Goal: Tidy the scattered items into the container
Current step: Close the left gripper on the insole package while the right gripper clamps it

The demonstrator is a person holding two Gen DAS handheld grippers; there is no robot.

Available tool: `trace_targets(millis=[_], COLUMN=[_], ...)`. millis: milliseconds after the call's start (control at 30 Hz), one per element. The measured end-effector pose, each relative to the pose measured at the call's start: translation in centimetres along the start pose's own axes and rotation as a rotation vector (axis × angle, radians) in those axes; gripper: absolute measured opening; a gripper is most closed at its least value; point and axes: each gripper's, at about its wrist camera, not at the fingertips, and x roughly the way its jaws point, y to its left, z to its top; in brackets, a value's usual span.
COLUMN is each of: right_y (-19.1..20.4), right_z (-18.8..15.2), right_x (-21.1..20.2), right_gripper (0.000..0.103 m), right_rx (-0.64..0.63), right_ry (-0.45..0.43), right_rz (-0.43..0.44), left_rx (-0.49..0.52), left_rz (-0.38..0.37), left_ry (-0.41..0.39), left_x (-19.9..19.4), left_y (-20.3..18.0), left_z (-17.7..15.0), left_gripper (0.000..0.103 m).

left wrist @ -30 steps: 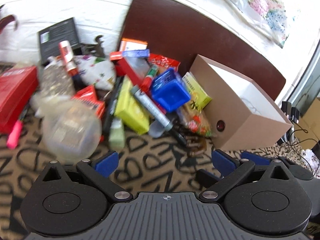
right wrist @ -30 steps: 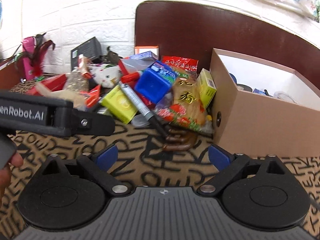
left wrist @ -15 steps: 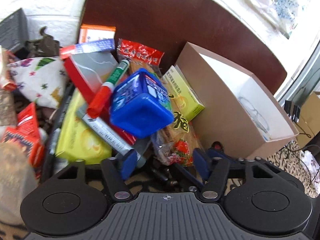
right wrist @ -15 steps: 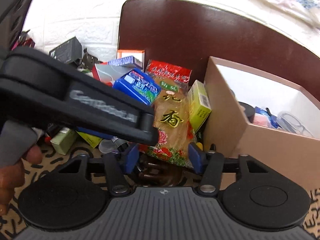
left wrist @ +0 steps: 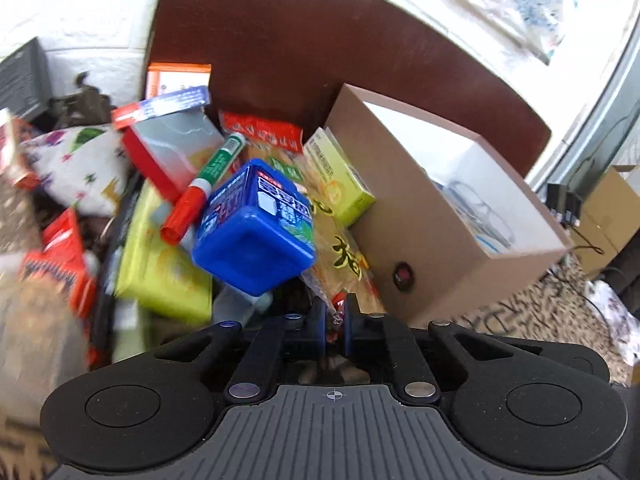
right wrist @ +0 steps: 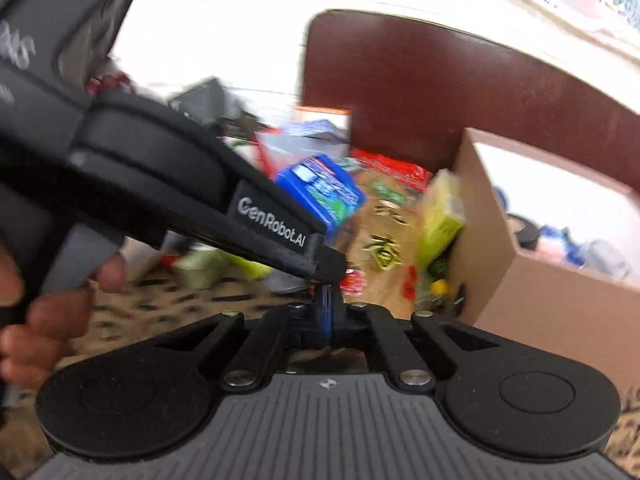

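Both claws went from wide open and back off the pile to fully closed right at its near edge. Left claw (left wrist: 333, 322) has pushed forward and now pinches the bottom edge of the clear snack bag (left wrist: 344, 248), a sliver of wrapper showing between its blue pads. Right claw (right wrist: 327, 307) is shut too, pads together; nothing visible between them, though the view is blurred and the left claw's black body crosses just above its tips.

Cardboard box (left wrist: 420, 240) sits just right of and beyond the left claw, open top, some things already inside. Snack bag lies straight ahead of the left claw, leaning against the box's near wall. Blue plastic tub (left wrist: 256, 224) is ahead-left, resting on the pile and overlapping the bag's left side. Yellow-green carton (left wrist: 340, 176) is further ahead, against the box. Red-capped marker (left wrist: 200, 192) is ahead-left past the tub.

Judgement: grasp on the bag looks made; lift and carry right into the box comes next. Thin edge grip may slip, and the tub could tumble when the bag pulls free.
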Motion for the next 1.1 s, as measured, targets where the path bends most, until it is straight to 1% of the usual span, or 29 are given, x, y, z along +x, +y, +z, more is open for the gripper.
trace_targets(millis=[67,100,167,267,333,400,433,467,500,533,567,600,633,667,767,833,867,933,967,1000,1067,1100], right_y=[0.9,1.6,3.0,4.1,4.4,4.2,4.3,4.1,3.8,3.5,3.0,2.4,1.7,1.0,-0.9,-1.9,-2.4,-3.0,-3.1,-3.2,-3.3,-3.4], right_z=[-0.7,-1.2,-2.4,-4.3,-5.6,-6.9,-7.3,-7.7,-7.9,-7.9,-7.8,-7.8,-7.6,-7.6,-7.0,-6.7,-6.7,-6.9,-6.9,-7.0,-7.2,-7.4], right_x=[-2.1,-3.0,-4.6,-6.3,-7.0,-7.7,-7.8,-8.1,-8.4,-8.6,-9.2,-9.6,-9.9,-10.1,-9.9,-8.8,-8.2,-7.2,-6.6,-6.0,-5.3,-4.8], right_gripper=[0.001,0.001,0.001,0.001,0.001,0.001,0.001,0.002,0.003,0.011,0.024,0.031,0.047,0.052,0.052,0.053,0.053,0.053,0.054,0.055,0.06,0.06], right_rx=[0.008,-0.002,-0.029,-0.031,-0.021,0.021,0.047,0.076,0.098,0.119,0.14,0.167,0.197,0.226,0.278,0.3,0.31,0.335,0.344,0.348,0.352,0.357], right_ry=[0.013,0.021,0.046,0.098,0.145,0.186,0.202,0.213,0.221,0.223,0.214,0.197,0.18,0.161,0.124,0.138,0.147,0.169,0.179,0.186,0.202,0.208], right_rz=[0.072,0.093,0.12,0.16,0.166,0.196,0.207,0.217,0.226,0.224,0.215,0.203,0.192,0.183,0.126,0.079,0.07,0.077,0.084,0.092,0.097,0.101], left_rx=[-0.004,-0.003,0.006,0.014,-0.026,-0.08,-0.089,-0.083,-0.067,-0.052,-0.047,-0.049,-0.058,-0.071,-0.063,-0.041,-0.033,-0.033,-0.04,-0.045,-0.051,-0.048], left_rz=[-0.021,-0.032,-0.037,-0.028,-0.035,-0.05,-0.056,-0.061,-0.059,-0.045,-0.023,-0.006,0.0,0.0,-0.005,0.012,0.012,0.006,0.002,-0.005,-0.009,-0.009], left_ry=[0.007,0.012,0.021,0.047,0.07,0.092,0.098,0.103,0.106,0.098,0.08,0.054,0.029,0.014,0.023,0.049,0.068,0.113,0.128,0.137,0.145,0.144], left_x=[-1.8,-2.7,-4.4,-6.3,-7.1,-7.6,-7.9,-8.1,-8.3,-8.5,-8.8,-9.1,-9.4,-9.4,-8.3,-6.6,-5.6,-3.7,-3.0,-2.3,-1.3,-0.9], left_y=[-0.2,-0.4,-0.9,-1.1,-0.6,0.1,0.2,0.2,0.1,0.0,0.0,0.2,0.5,0.8,1.4,1.3,1.3,1.2,1.1,1.1,1.0,1.0], left_z=[-1.5,-2.5,-4.8,-8.2,-10.0,-11.6,-12.1,-12.5,-12.7,-12.7,-12.5,-12.2,-11.8,-11.4,-10.1,-9.4,-9.1,-8.7,-8.6,-8.4,-8.1,-7.8], left_gripper=[0.003,0.003,0.003,0.003,0.003,0.003,0.003,0.006,0.025,0.03,0.043,0.059,0.063,0.066,0.066,0.066,0.067,0.069,0.071,0.076,0.078,0.079])
